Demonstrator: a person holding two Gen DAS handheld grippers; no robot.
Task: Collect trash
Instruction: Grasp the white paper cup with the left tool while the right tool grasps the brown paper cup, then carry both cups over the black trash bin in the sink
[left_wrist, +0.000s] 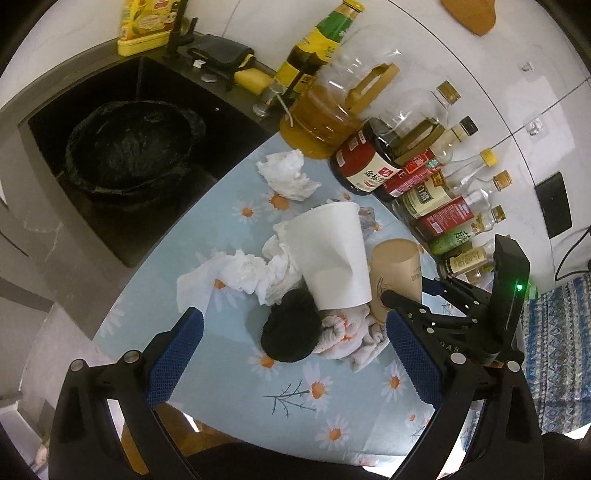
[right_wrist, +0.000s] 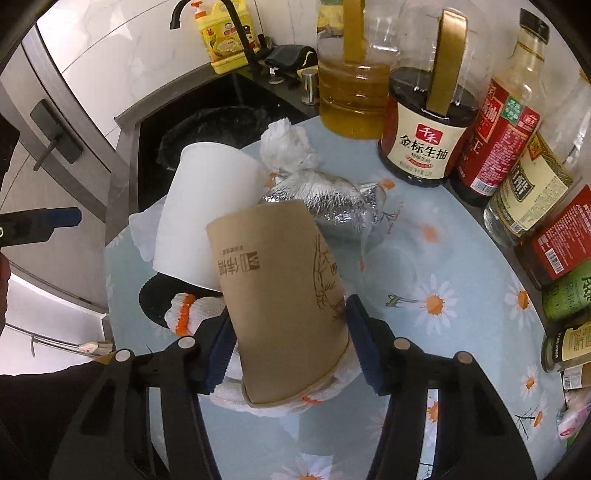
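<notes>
Brown paper cup (right_wrist: 280, 302) tilted, white cup (right_wrist: 207, 210) beside, crumpled tissues (left_wrist: 251, 273)

A round table under a pale-blue daisy-print cloth (left_wrist: 236, 373) — from twelve to three o'clock along its edge stands a row of glass and plastic condiment bottles (left_wrist: 417, 177); a yellow dish-soap bottle (right_wrist: 225, 37) stands at eleven.

In the right wrist view the brown paper cup (right_wrist: 280, 295) hides most of the white glove (right_wrist: 192, 314), while the top edge crops the oil jug (right_wrist: 347, 92).
</notes>
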